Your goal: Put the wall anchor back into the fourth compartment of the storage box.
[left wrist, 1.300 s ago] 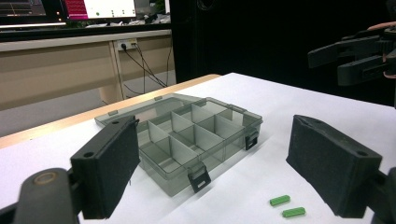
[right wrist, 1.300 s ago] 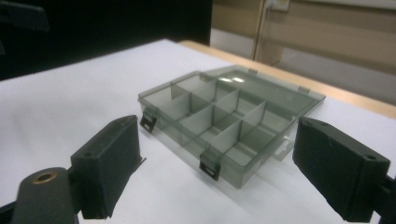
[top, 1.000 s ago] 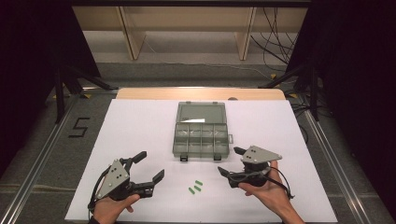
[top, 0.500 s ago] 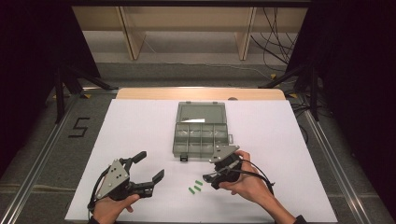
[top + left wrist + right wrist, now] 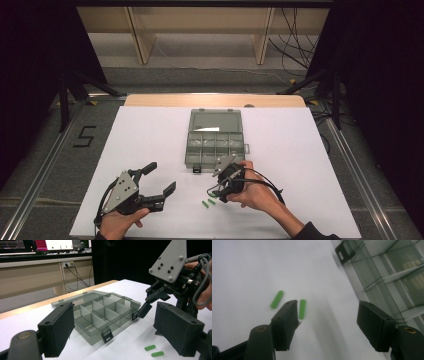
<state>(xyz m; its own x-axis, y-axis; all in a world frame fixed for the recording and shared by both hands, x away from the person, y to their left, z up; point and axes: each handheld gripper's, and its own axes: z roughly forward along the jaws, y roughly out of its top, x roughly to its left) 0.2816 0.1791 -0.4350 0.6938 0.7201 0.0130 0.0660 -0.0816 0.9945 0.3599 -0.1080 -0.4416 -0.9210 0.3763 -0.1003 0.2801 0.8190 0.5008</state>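
On the left, my left tongs [image 5: 159, 181] rest low over the white worktop [image 5: 300, 150], jaws spread wide with nothing between them. I'd say they are parked there to leave the middle free, and from their own camera they frame the organiser box [image 5: 100, 315] squarely.

Moving right, two small green pegs [image 5: 210, 201] lie loose on the worktop just in front of the box, near each other but not touching. My right tongs [image 5: 216, 192] are tipped down over them. Their jaws have just been closing and remain parted; in the right gripper view the nearer peg [image 5: 302, 308] lies just beside the inner edge of one pad, the other peg [image 5: 276, 299] outside that pad. Nothing is pinched yet. I judge this as lining up for a pick.

Beyond them the clear box stands with its lid laid flat open behind and its compartments bare, ready to receive. Its front latch [image 5: 342, 252] juts toward the pegs, and the box wall sits near my right jaw; that is the only crowding I see.
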